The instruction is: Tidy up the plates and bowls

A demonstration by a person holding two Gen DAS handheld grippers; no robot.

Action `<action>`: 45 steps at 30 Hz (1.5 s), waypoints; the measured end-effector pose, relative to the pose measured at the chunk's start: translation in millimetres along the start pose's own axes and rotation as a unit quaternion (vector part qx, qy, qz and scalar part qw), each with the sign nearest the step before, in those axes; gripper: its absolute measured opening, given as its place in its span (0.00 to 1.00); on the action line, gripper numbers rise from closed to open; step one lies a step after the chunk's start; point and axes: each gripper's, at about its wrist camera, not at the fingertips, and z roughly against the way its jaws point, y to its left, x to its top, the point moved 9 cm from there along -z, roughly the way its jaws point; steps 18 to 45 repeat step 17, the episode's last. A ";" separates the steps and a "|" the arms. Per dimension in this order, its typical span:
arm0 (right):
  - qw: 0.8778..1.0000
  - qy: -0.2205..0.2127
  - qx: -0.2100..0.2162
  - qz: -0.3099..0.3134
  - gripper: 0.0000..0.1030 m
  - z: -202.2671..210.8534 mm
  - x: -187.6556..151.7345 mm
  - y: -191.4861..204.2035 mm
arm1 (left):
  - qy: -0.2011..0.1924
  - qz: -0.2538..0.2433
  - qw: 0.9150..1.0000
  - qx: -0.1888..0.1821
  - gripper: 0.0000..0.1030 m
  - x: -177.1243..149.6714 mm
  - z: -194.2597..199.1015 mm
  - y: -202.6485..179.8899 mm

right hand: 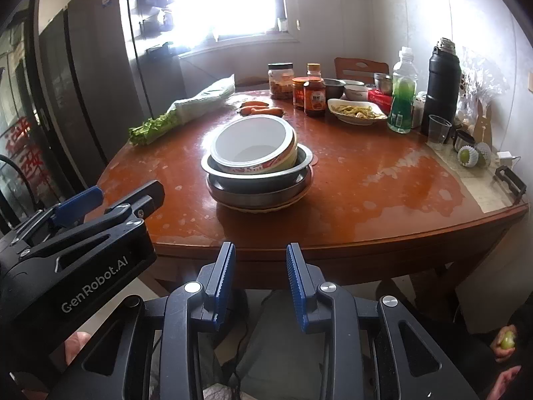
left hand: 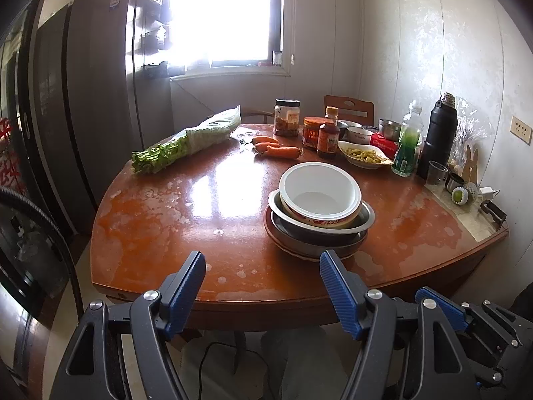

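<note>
Near the front of the round wooden table (left hand: 160, 226) stands a stack of dishes. Its top piece is a white bowl with a red band (left hand: 319, 193) (right hand: 253, 143), tilted inside a steel bowl (left hand: 364, 218) (right hand: 304, 160). That sits on a steel dish (right hand: 260, 196) and a pale plate (right hand: 266, 209). My left gripper (left hand: 261, 266) hangs open before the table's edge, left of the stack, with nothing between its blue pads. My right gripper (right hand: 260, 256) is also short of the edge, its jaws partly apart and empty. Both are clear of the stack.
At the back right are an oval plate of yellow food (left hand: 363, 155), a white bowl (left hand: 359, 135) and a steel bowl (left hand: 389, 128), among jars, bottles and a black flask (left hand: 436, 136). Carrots (left hand: 281, 150) and bagged greens (left hand: 186, 140) lie at the back left. A dark fridge (left hand: 83, 100) stands left.
</note>
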 end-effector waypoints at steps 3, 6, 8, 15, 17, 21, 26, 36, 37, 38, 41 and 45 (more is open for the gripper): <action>1.000 0.001 -0.001 0.000 0.32 -0.7 0.0 -1.1 | 0.002 -0.002 1.000 0.002 0.69 -0.3 -0.3 0.2; 1.000 0.001 -0.002 -0.001 0.32 -0.8 0.1 -1.5 | 0.003 -0.002 1.000 -0.001 0.69 0.0 -0.9 -0.6; 1.000 0.001 -0.003 -0.001 0.32 -1.3 0.0 -2.1 | 0.002 -0.001 1.000 -0.004 0.69 0.2 -0.5 -1.0; 1.000 0.002 -0.006 -0.001 0.32 -2.1 -0.2 -3.9 | -0.032 -0.016 0.999 0.021 0.69 4.0 9.2 -1.7; 1.000 0.002 -0.006 -0.001 0.32 -2.2 -0.7 -4.2 | -0.036 -0.019 0.999 0.027 0.69 5.0 11.2 -2.4; 1.000 0.002 -0.006 -0.001 0.32 -2.2 -0.7 -4.2 | -0.036 -0.019 0.999 0.027 0.69 5.0 11.2 -2.4; 1.000 0.002 -0.006 -0.001 0.32 -2.2 -0.7 -4.2 | -0.036 -0.019 0.999 0.027 0.69 5.0 11.2 -2.4; 1.000 0.002 -0.006 -0.001 0.32 -2.2 -0.7 -4.2 | -0.036 -0.019 0.999 0.027 0.69 5.0 11.2 -2.4; 1.000 0.002 -0.006 -0.001 0.32 -2.2 -0.7 -4.2 | -0.036 -0.019 0.999 0.027 0.69 5.0 11.2 -2.4; 1.000 0.002 -0.006 -0.001 0.32 -2.2 -0.7 -4.2 | -0.036 -0.019 0.999 0.027 0.69 5.0 11.2 -2.4; 1.000 0.002 -0.006 -0.001 0.32 -2.2 -0.7 -4.2 | -0.036 -0.019 0.999 0.027 0.69 5.0 11.2 -2.4; 1.000 0.002 -0.006 -0.001 0.32 -2.2 -0.7 -4.2 | -0.036 -0.019 0.999 0.027 0.69 5.0 11.2 -2.4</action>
